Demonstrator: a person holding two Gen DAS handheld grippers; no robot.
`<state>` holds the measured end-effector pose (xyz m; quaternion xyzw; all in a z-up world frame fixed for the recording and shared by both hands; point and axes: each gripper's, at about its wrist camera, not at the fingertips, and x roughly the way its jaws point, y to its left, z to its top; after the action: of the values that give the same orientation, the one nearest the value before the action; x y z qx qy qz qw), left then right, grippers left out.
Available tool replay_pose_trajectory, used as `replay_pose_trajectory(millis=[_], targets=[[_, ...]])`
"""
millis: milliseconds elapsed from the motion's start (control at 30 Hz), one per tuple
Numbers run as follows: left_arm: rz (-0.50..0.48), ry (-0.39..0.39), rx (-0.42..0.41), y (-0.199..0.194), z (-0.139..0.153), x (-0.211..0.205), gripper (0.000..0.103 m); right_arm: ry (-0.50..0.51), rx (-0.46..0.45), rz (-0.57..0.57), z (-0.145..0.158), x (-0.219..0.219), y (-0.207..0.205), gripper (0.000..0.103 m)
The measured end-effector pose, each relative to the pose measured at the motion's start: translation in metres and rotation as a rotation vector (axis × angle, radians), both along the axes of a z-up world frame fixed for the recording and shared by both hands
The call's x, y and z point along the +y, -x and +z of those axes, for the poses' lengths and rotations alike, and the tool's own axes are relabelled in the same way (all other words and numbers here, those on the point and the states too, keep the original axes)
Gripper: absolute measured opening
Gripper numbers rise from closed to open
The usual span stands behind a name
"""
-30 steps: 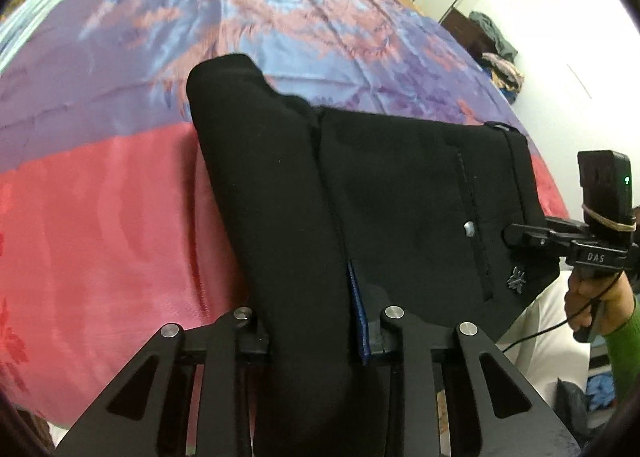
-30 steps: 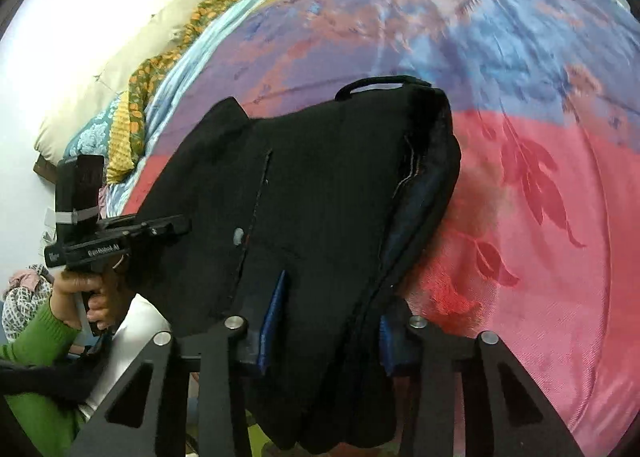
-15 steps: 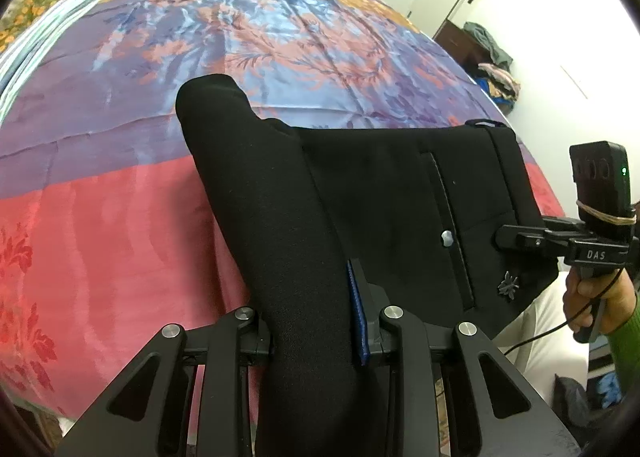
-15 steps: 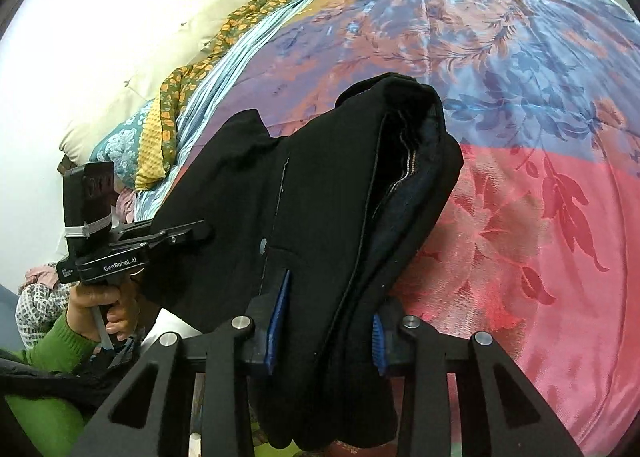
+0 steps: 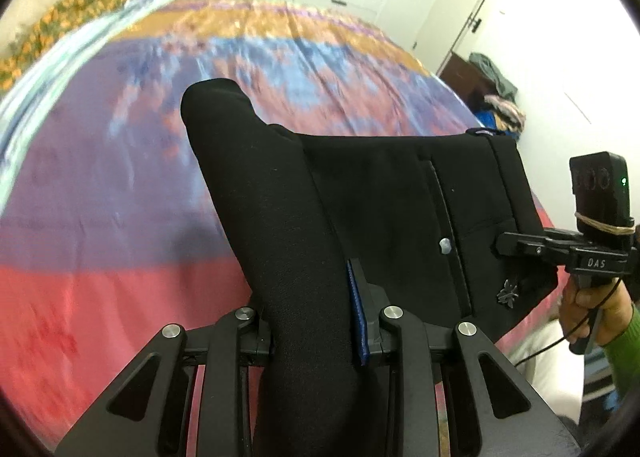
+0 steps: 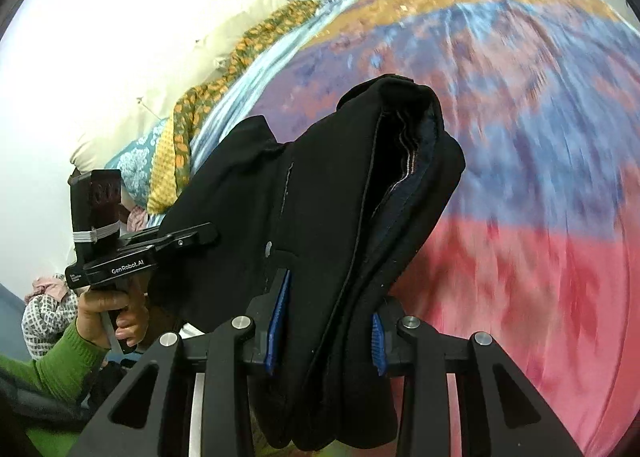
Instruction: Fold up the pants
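The black pants (image 5: 380,209) hang folded between my two grippers, lifted above the bed. My left gripper (image 5: 312,321) is shut on the thick folded leg end, which fills the space between its blue pads. My right gripper (image 6: 326,321) is shut on the waistband end (image 6: 400,177), with the dark lining showing. The right gripper also shows in the left wrist view (image 5: 520,247) at the waistband corner. The left gripper shows in the right wrist view (image 6: 192,237) at the far edge of the cloth.
A bedspread (image 5: 120,217) banded in red, purple, blue and orange lies under the pants, also in the right wrist view (image 6: 540,217). Pillows (image 6: 168,129) lie at the head of the bed. A dark cabinet with piled clothes (image 5: 492,93) stands by the door.
Both grippers have risen and tilted up with the pants; the cloth has lifted off the bedspread, and more of the room's walls and doors shows.
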<state>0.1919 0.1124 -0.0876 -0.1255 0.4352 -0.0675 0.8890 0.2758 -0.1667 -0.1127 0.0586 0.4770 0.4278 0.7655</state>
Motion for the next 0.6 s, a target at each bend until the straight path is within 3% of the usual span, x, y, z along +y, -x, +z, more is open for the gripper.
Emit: replay_pose_trajectory(millis=[167, 300, 367, 433, 500, 533, 567, 600], targets=[[0.032, -0.022, -0.052, -0.043, 0.016, 0.024, 0.027, -0.041, -0.044, 0.0, 0.021, 0.029, -0.046, 0.035], [0.048, -0.012, -0.038, -0.089, -0.003, 0.042, 0.027, -0.066, -0.017, -0.016, 0.01, 0.046, -0.097, 0.035], [0.052, -0.016, -0.001, -0.111, -0.024, 0.048, 0.029, -0.066, 0.015, -0.031, -0.011, 0.051, -0.124, 0.035], [0.088, -0.041, 0.105, -0.137, -0.068, 0.056, 0.048, -0.037, 0.052, -0.081, -0.038, 0.053, -0.147, 0.036], [0.142, -0.089, 0.208, -0.148, -0.108, 0.066, 0.05, 0.031, 0.14, -0.158, -0.076, 0.05, -0.167, 0.042], [0.163, -0.09, 0.244, -0.146, -0.123, 0.072, 0.059, 0.095, 0.203, -0.219, -0.098, 0.045, -0.176, 0.046], [0.175, -0.057, 0.224, -0.14, -0.124, 0.077, 0.061, 0.125, 0.257, -0.272, -0.114, 0.038, -0.18, 0.052], [0.197, -0.033, 0.181, -0.126, -0.119, 0.082, 0.063, 0.057, 0.307, -0.3, -0.124, 0.026, -0.18, 0.059]])
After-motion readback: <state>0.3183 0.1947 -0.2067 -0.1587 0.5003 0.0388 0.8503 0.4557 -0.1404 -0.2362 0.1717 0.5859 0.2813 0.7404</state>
